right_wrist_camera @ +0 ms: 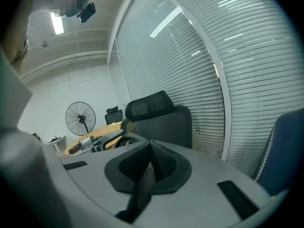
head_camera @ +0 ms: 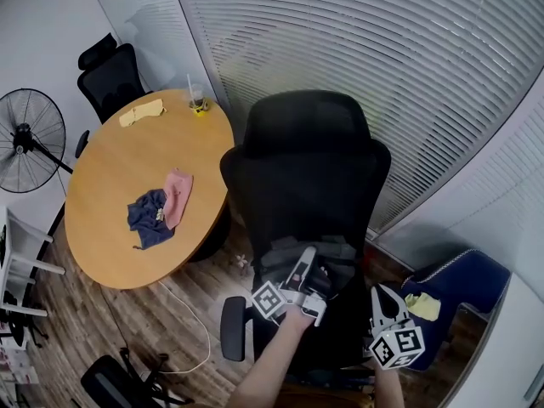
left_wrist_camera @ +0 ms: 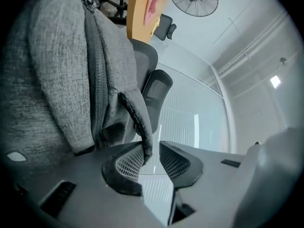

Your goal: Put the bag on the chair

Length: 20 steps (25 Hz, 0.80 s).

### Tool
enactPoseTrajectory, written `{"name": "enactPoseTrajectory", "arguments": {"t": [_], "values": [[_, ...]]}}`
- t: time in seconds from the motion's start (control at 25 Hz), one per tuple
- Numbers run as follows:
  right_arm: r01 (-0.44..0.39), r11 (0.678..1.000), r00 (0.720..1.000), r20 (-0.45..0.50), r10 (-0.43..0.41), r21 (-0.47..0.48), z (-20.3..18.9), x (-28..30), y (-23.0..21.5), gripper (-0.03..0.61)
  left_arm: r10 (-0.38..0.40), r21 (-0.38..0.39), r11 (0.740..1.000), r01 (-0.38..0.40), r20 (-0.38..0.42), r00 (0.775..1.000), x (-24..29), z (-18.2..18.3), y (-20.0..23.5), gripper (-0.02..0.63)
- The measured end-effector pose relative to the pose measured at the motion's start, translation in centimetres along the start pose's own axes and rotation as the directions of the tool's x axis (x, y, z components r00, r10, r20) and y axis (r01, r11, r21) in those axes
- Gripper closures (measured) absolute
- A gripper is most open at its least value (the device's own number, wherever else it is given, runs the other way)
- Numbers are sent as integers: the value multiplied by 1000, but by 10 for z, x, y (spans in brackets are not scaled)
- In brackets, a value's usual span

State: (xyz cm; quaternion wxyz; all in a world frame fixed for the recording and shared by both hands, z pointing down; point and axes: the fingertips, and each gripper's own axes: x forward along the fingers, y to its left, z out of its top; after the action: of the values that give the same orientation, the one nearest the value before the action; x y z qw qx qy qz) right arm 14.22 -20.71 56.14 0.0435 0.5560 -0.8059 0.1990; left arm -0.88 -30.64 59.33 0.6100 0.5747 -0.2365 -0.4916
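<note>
Well, the bag (head_camera: 279, 258) sits on the seat of the chair (head_camera: 310, 160), low in the middle of the head view, slumped against the backrest. That is where it belongs, so I judge the job nearly done. My left tongs (head_camera: 308, 266) reach in over the seat to stay with its strap. In the left gripper view those tongs (left_wrist_camera: 152, 160) stand apart, with a gap between the pads. The strap (left_wrist_camera: 137, 122) hangs down into that gap and brushes one pad, but it isn't pinched. The bag carries its own weight. It looks like soft grey woven cloth, folded in loose pleats, with a zip pull at the top left of that view and a darker edged strap.

My right tongs (head_camera: 381, 294) hang off to the lower right, clear of the seat. In their own view the right tongs (right_wrist_camera: 151, 163) are closed, pad against pad. A dark strip shows under them; strap or shadow, I can't tell.
</note>
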Motion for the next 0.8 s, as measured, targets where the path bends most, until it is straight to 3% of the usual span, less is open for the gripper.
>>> {"name": "enactPoseTrajectory", "arguments": {"t": [0.16,0.52,0.8], "values": [[-4,1000,1000,16,4,-15,6,-8,9,568,20,20,1000,-20,-12,1000,-9,-5,-9,472],[-3,997,999,53,7,-80,21,-38,34,567,42,29,999,-39,-76,996,-33,-28,-23,475],[-32,991,995,88,44,-132,28,-59,64,568,5,189,981,31,-185,983,-49,-54,-74,499]]}}
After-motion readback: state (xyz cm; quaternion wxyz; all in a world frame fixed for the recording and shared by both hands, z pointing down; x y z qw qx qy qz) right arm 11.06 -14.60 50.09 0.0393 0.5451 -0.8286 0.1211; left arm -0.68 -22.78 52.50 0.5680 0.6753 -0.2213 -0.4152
